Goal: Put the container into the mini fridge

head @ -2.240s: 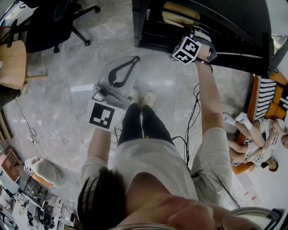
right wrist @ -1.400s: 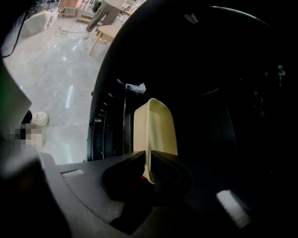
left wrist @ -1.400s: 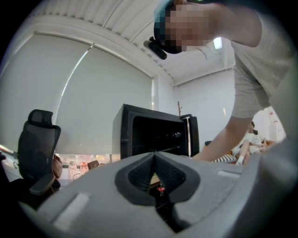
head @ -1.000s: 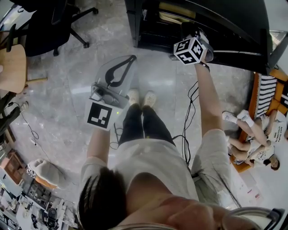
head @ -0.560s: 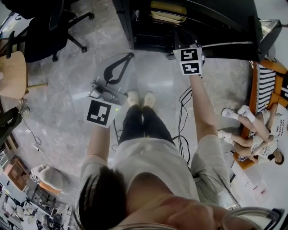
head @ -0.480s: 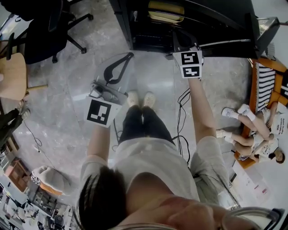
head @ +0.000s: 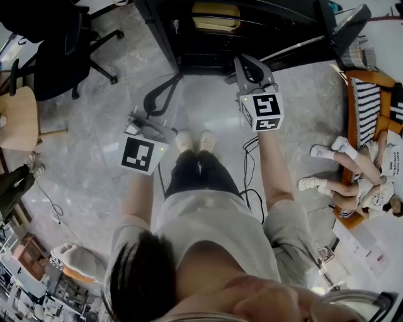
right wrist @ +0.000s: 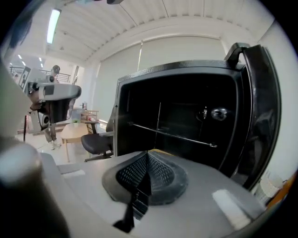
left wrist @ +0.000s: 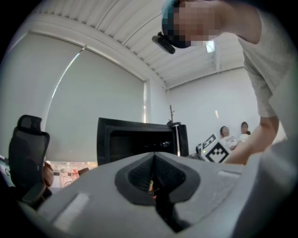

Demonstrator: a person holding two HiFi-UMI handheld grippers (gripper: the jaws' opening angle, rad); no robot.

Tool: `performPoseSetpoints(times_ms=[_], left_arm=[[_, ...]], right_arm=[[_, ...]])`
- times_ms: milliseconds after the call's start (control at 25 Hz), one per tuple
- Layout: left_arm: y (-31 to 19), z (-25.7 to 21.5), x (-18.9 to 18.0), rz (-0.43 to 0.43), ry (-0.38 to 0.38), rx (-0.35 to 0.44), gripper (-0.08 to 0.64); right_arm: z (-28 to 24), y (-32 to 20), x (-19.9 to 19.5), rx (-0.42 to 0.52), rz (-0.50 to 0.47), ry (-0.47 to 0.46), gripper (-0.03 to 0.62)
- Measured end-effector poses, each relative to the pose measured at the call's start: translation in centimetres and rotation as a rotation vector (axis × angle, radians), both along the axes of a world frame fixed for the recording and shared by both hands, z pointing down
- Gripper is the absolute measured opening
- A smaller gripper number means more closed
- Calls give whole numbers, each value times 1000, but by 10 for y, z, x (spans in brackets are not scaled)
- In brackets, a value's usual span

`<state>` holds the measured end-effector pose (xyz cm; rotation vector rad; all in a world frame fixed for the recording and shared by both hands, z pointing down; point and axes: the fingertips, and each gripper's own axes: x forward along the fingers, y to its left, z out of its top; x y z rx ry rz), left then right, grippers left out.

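Right hand-held gripper [head: 244, 63] has withdrawn from the mini fridge [head: 189, 44].

Two grippers [head: 178, 80] [head: 244, 61], one mini fridge [head: 165, 34], one container [head: 217, 15].

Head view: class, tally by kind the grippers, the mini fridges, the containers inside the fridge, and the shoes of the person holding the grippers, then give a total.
grippers: 2 (left gripper, right gripper)
mini fridge: 1
container: 1
shoes: 2
total: 6
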<state>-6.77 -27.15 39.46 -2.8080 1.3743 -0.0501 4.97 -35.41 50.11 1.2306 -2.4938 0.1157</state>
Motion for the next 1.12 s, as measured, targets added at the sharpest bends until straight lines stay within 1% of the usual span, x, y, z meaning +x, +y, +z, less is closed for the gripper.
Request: performPoseSetpoints(times_ms=[560,840,1120], left_arm=[[40,-43,34,10,-7,40,0],[62,-64,39,9,-7,60,0],[83,-86,47,16,-2,83,0]], right_arm=[[-78,85,27,87,-10,-70,-3],[-112,122,31,114,-2,-109,-3],[-147,152,39,161,11,-149,-3]])
